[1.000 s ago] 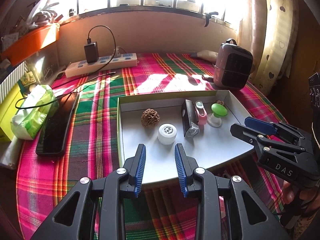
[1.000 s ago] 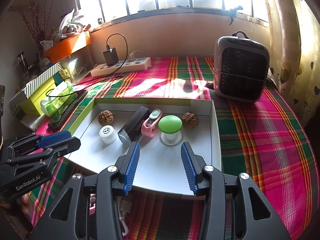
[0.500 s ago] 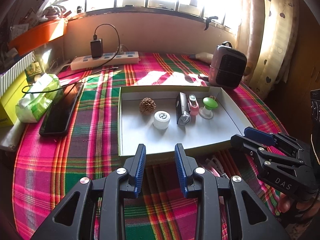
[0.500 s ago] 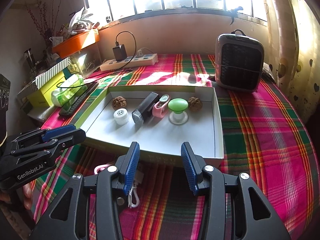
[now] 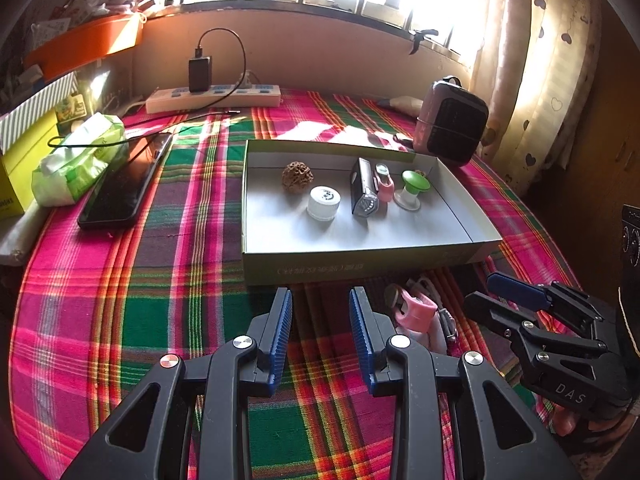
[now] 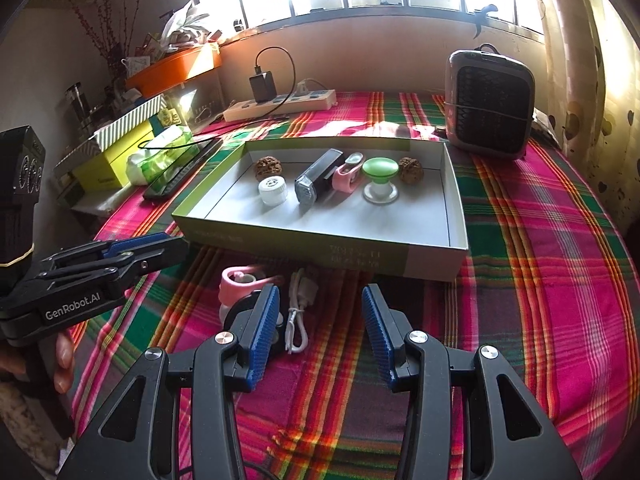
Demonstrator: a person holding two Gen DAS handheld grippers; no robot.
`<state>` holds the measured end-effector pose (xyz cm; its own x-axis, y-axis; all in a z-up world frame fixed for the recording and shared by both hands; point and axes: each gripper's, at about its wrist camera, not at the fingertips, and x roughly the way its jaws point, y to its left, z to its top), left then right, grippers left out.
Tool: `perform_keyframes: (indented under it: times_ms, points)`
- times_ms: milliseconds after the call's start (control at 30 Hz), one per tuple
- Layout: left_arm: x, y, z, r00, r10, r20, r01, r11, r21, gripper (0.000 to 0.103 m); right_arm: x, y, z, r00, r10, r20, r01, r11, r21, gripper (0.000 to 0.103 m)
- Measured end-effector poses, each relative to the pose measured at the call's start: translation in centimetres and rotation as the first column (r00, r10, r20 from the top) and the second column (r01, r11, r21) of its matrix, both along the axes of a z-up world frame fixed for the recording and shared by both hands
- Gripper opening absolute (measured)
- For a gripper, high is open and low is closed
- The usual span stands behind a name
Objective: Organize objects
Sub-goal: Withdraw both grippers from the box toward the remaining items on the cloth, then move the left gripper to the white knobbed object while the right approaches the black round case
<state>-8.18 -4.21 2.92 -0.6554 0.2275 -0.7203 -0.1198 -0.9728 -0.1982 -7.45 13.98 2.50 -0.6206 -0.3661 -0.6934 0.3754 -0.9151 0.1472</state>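
A shallow box (image 5: 360, 268) (image 6: 440, 258) sits mid-table on the plaid cloth. It holds a walnut (image 5: 297, 176), a white cap (image 5: 323, 203), a black light (image 5: 363, 192), a pink clip (image 5: 385, 184), a green knob (image 5: 414, 188) and a second walnut (image 6: 411, 169). In front of the box lie another pink clip (image 5: 416, 308) (image 6: 236, 284) and a coiled white cable (image 6: 300, 312). My left gripper (image 5: 320, 328) is open and empty before the box. My right gripper (image 6: 320, 324) is open and empty, just right of the cable.
A phone (image 5: 120, 188), a tissue pack (image 5: 76, 160) and yellow boxes (image 5: 20, 160) lie at the left. A power strip (image 5: 212, 96) with a charger sits at the back. A small heater (image 6: 490, 104) stands at the back right.
Both grippers have pulled back from over the box toward the table's front edge. The pink clip and white cable in front of the box have come into view.
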Motion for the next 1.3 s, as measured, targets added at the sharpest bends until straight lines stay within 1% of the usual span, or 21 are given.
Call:
perform_keyframes:
  times_ms: [100,167,233,300,400,500,600,833,867,900,1033,1100,1167,1300]
  points:
    - [0.2,0.0,-0.4,1.000,-0.001,0.012,0.001,1.000,0.000,0.028,0.8,-0.3,0.1,1.000,0.028,-0.007,-0.028,0.999,-0.020,0.045]
    - [0.3,0.0,-0.6,1.000,0.001,0.016,-0.001,1.000,0.003,0.028,1.4,-1.0,0.1,0.998,0.065,-0.014,-0.065,0.998,-0.018,0.045]
    - [0.5,-0.1,-0.7,1.000,0.004,0.020,-0.004,1.000,0.006,0.028,1.9,-1.9,0.0,0.995,0.099,-0.024,-0.099,0.995,0.004,0.049]
    - [0.6,-0.1,-0.7,1.000,0.004,0.021,-0.004,1.000,0.009,0.028,2.3,-2.7,-0.2,0.991,0.126,-0.033,-0.125,0.991,0.040,0.050]
    - [0.7,-0.2,-0.7,1.000,0.004,0.023,-0.004,1.000,0.014,0.028,2.2,-3.6,-0.6,0.992,0.125,-0.035,-0.121,0.988,0.094,0.050]
    - [0.9,-0.3,-0.8,1.000,0.005,0.028,-0.006,1.000,0.021,0.028,2.0,-4.1,-1.1,0.994,0.105,-0.030,-0.099,0.984,0.150,0.050]
    - [0.9,-0.3,-1.0,0.999,0.000,0.036,-0.001,1.000,0.030,0.028,1.8,-3.8,-1.3,0.997,0.070,-0.030,-0.064,0.982,0.178,0.050]
    - [0.7,0.5,-1.0,0.998,-0.047,0.043,0.044,0.997,0.057,0.028,1.1,-1.7,-1.5,1.000,-0.018,0.003,0.018,0.987,0.158,0.050]
    - [0.7,0.7,-1.0,0.998,-0.056,0.043,0.053,0.997,0.059,0.030,1.1,-1.4,-1.4,1.000,-0.027,0.005,0.026,0.988,0.153,0.050]
    - [0.7,0.9,-1.0,0.997,-0.065,0.045,0.062,0.996,0.059,0.032,1.0,-1.2,-1.4,1.000,-0.029,0.010,0.027,0.990,0.140,0.050]
    - [0.7,1.9,-1.0,0.994,-0.103,0.046,0.100,0.993,0.068,0.033,1.1,-0.7,-1.3,0.999,-0.039,0.007,0.037,0.989,0.140,0.050]
    - [0.8,2.4,-1.0,0.991,-0.124,0.044,0.121,0.991,0.063,0.035,1.1,-0.4,-1.3,0.998,-0.059,0.005,0.058,0.987,0.147,0.050]
    - [0.9,3.0,-1.1,0.988,-0.148,0.048,0.146,0.988,0.055,0.036,0.9,0.3,-1.5,0.997,-0.074,0.019,0.071,0.989,0.130,0.050]
    - [1.0,4.0,-1.4,0.984,-0.168,0.061,0.166,0.986,0.034,0.036,0.8,1.0,-1.6,0.995,-0.094,0.026,0.090,0.988,0.125,0.050]
